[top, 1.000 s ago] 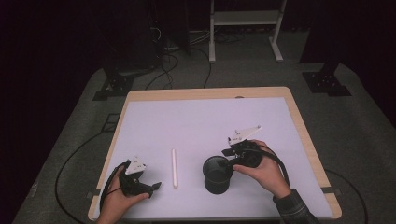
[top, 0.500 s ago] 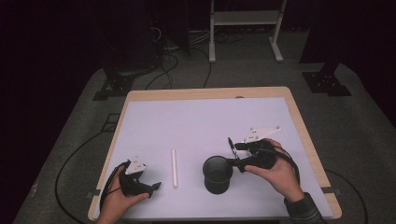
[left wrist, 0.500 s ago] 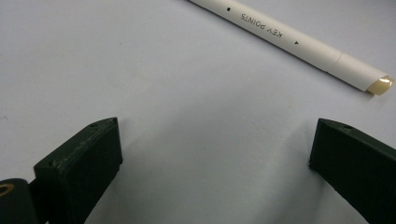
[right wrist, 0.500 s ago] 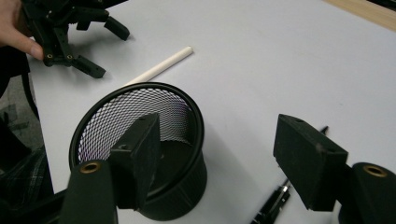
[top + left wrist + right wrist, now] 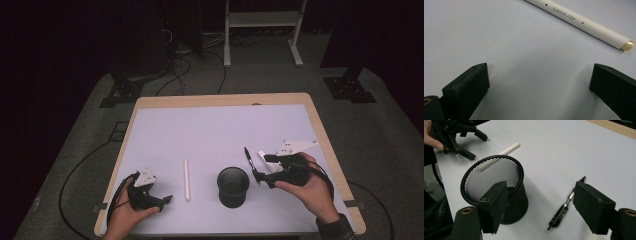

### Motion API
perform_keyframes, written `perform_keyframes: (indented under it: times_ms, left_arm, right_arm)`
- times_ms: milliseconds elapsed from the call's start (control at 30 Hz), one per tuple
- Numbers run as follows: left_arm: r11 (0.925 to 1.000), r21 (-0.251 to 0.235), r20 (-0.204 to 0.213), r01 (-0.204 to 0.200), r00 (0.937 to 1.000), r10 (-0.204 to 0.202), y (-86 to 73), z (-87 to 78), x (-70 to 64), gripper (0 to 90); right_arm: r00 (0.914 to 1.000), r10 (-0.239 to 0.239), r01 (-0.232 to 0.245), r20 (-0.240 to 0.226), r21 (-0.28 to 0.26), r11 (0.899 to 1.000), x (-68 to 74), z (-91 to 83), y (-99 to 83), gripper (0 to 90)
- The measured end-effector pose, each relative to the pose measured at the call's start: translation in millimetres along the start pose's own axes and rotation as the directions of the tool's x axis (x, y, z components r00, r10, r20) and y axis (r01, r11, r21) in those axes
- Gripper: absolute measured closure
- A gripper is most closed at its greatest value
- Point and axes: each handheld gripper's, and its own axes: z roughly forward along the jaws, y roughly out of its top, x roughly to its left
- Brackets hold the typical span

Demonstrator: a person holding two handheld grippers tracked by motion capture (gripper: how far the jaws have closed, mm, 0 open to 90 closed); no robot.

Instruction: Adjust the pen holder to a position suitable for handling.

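Note:
A black mesh cup [image 5: 232, 186] [image 5: 496, 192] stands upright near the table's front edge. A white pen [image 5: 187, 180] [image 5: 579, 21] [image 5: 510, 148] lies flat to its left. A thin black pen [image 5: 247, 156] [image 5: 565, 206] lies on the table just right of the cup. My right gripper [image 5: 259, 167] [image 5: 540, 192] is open beside the cup, its jaws astride the black pen without touching it. My left gripper [image 5: 167, 200] [image 5: 537, 72] rests open at the front left, just short of the white pen's near end, with nothing between its jaws.
The white table top [image 5: 220, 130] has a wooden rim [image 5: 220, 100]. Cables and stand feet lie on the dark floor beyond the far edge. In the right gripper view the left gripper [image 5: 461, 135] shows behind the cup.
My right gripper has drawn back to the right, away from the cup's rim. The black pen now shows on the table beside the cup. The left gripper has stayed put.

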Motion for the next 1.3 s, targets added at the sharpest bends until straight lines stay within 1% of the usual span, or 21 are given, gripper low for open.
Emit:
perform_keyframes:
  times_ms: [133, 233, 333, 400, 433, 533, 567, 633, 700, 767, 833, 867, 900, 967, 1000, 1067, 1100, 1133, 1167, 1267, 1300]
  left_arm:
    - [1.0000, 0.000, 0.001, 0.001, 1.0000, -0.001, 0.0, 0.0, 0.1, 1.6]
    - [1.0000, 0.000, 0.000, 0.000, 1.0000, 0.000, 0.0, 0.0, 0.0, 1.6]
    - [1.0000, 0.000, 0.000, 0.001, 1.0000, -0.001, 0.0, 0.0, 0.0, 1.6]
    - [1.0000, -0.001, 0.000, 0.000, 1.0000, 0.000, 0.0, 0.0, 0.0, 1.6]
    - [1.0000, 0.000, 0.000, 0.001, 1.0000, -0.001, 0.0, 0.0, 0.1, 1.6]
    - [1.0000, 0.000, 0.001, 0.001, 1.0000, -0.001, 0.0, 0.0, 0.1, 1.6]
    - [1.0000, -0.003, 0.000, 0.001, 1.0000, -0.001, 0.0, 0.2, 0.1, 1.5]
    - [1.0000, -0.004, 0.000, 0.000, 1.0000, 0.000, 0.0, 0.2, 0.1, 1.6]
    - [1.0000, -0.004, 0.000, 0.002, 1.0000, -0.002, 0.0, 0.2, 0.0, 1.5]
    - [1.0000, -0.004, 0.000, 0.001, 1.0000, -0.001, 0.0, 0.2, 0.0, 1.6]
    - [1.0000, -0.004, 0.000, 0.000, 1.0000, 0.000, 0.0, 0.2, 0.0, 1.6]
    - [1.0000, -0.004, 0.000, 0.000, 1.0000, 0.000, 0.0, 0.2, 0.0, 1.6]
    - [1.0000, -0.003, 0.000, 0.001, 1.0000, -0.001, 0.0, 0.2, 0.1, 1.6]
    - [1.0000, -0.004, 0.000, 0.002, 1.0000, -0.002, 0.0, 0.2, 0.0, 1.6]
    - [1.0000, -0.004, 0.000, 0.001, 1.0000, -0.001, 0.0, 0.2, 0.1, 1.6]
    - [1.0000, -0.003, 0.000, 0.001, 1.0000, -0.001, 0.0, 0.2, 0.1, 1.6]
    - [1.0000, -0.003, 0.000, 0.001, 1.0000, -0.001, 0.0, 0.2, 0.0, 1.5]
    - [1.0000, -0.003, 0.000, 0.001, 1.0000, -0.001, 0.0, 0.2, 0.0, 1.6]
    - [1.0000, -0.003, 0.000, 0.001, 1.0000, -0.001, 0.0, 0.2, 0.0, 1.6]
    - [1.0000, -0.003, 0.000, 0.000, 1.0000, 0.000, 0.0, 0.2, 0.0, 1.6]
    - [1.0000, -0.004, 0.000, 0.001, 1.0000, -0.001, 0.0, 0.2, 0.0, 1.6]
  right_arm:
    - [0.9998, 0.009, -0.009, 0.018, -0.002, 1.000, -2.0, -7.7, -11.0, 26.8]
    - [0.9996, 0.015, -0.015, 0.023, -0.003, 1.000, -2.7, -9.8, -15.2, 26.8]
    - [0.9988, 0.016, -0.016, 0.047, -0.002, 1.000, -5.0, -13.1, -23.1, 25.8]
    - [0.9986, 0.016, -0.016, 0.050, -0.001, 1.000, -6.0, -13.8, -25.0, 25.7]
    - [0.9982, 0.025, -0.024, 0.055, -0.006, 1.000, -7.7, -15.2, -29.6, 24.8]
    - [0.9978, 0.025, -0.025, 0.061, -0.004, 1.000, -9.6, -16.0, -33.6, 23.9]
    - [0.9968, 0.026, -0.026, 0.075, 0.003, 1.000, -11.6, -16.6, -37.9, 22.6]
    - [0.9963, 0.026, -0.026, 0.082, 0.006, 1.000, -12.3, -16.7, -39.8, 22.2]
    - [0.9949, 0.030, -0.032, 0.097, 0.017, 0.999, -17.1, -15.8, -49.0, 20.5]
    - [0.9945, 0.032, -0.034, 0.100, 0.020, 0.999, -18.4, -15.5, -51.4, 20.4]
    - [0.9923, 0.040, -0.044, 0.117, 0.030, 0.999, -24.0, -13.8, -61.0, 19.6]
    - [0.9923, 0.040, -0.044, 0.117, 0.030, 0.999, -24.0, -13.8, -61.0, 19.6]
    - [0.9906, 0.050, -0.055, 0.128, 0.035, 0.998, -27.7, -12.1, -68.4, 19.0]
    - [0.9901, 0.050, -0.056, 0.131, 0.039, 0.998, -28.8, -11.6, -70.8, 18.6]
    - [0.9880, 0.054, -0.061, 0.145, 0.050, 0.997, -31.5, -10.1, -77.6, 18.4]
    - [0.9875, 0.055, -0.064, 0.147, 0.054, 0.997, -32.3, -9.7, -79.7, 18.2]
    - [0.9856, 0.054, -0.066, 0.160, 0.072, 0.995, -33.8, -8.7, -85.6, 17.5]
    - [0.9856, 0.054, -0.066, 0.160, 0.072, 0.995, -33.8, -8.7, -85.6, 17.5]
    - [0.9833, 0.057, -0.072, 0.173, 0.079, 0.994, -35.0, -8.1, -89.6, 17.5]
    - [0.9812, 0.061, -0.077, 0.183, 0.084, 0.993, -36.2, -8.4, -94.1, 17.2]
    - [0.9790, 0.064, -0.082, 0.193, 0.090, 0.993, -37.2, -9.1, -98.5, 16.8]
